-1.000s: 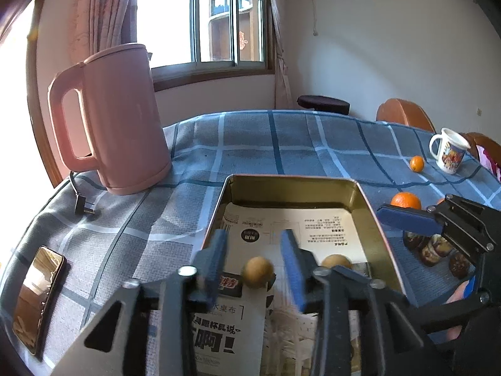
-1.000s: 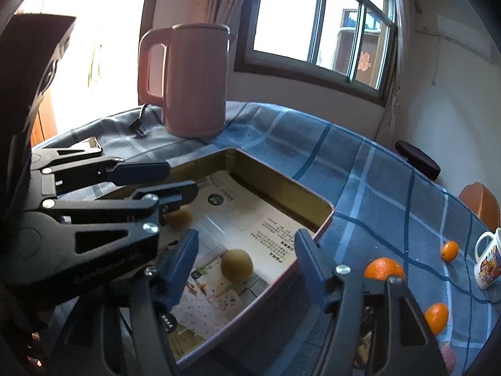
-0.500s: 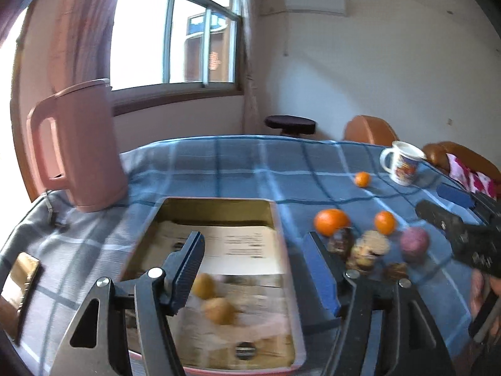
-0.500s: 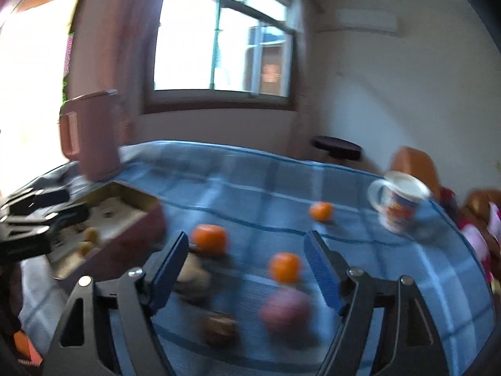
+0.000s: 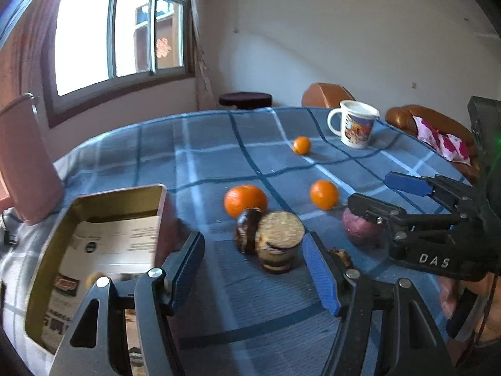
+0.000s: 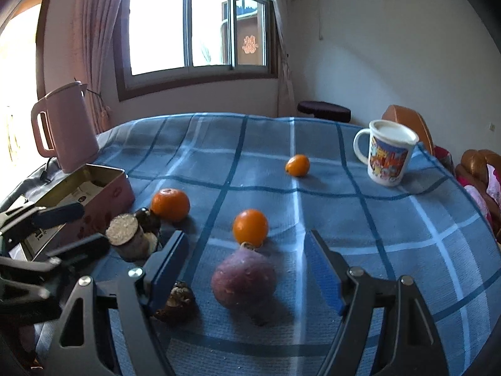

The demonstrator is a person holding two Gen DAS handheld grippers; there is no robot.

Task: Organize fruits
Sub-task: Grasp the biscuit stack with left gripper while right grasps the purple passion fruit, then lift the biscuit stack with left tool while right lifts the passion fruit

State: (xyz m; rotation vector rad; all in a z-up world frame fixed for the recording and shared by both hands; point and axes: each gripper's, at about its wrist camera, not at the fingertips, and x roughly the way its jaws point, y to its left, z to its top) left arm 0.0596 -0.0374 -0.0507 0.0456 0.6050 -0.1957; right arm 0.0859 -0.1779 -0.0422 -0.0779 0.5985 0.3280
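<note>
My left gripper [image 5: 255,274] is open and empty above the blue checked cloth, just short of a brown cut piece [image 5: 278,239] with a dark piece beside it. My right gripper [image 6: 245,277] is open, its blue pads either side of a purple round fruit [image 6: 243,280]. A large orange [image 5: 245,200] and a smaller orange [image 5: 324,194] lie beyond, and a small orange [image 5: 301,145] lies farther back. A gold tin [image 5: 56,247] lined with paper stands at left and holds a small yellow fruit [image 5: 92,279]. The right gripper also shows in the left wrist view [image 5: 404,197].
A pink kettle [image 6: 65,127] stands at the back left by the tin [image 6: 106,185]. A white printed mug [image 6: 386,153] stands at the back right. A small brown shrivelled piece [image 6: 178,300] lies by my right gripper's left finger. Brown chairs stand behind the table.
Both grippers swung right, away from the tin toward the loose fruit. The left gripper opened wider. The purple fruit now lies between the right gripper's pads.
</note>
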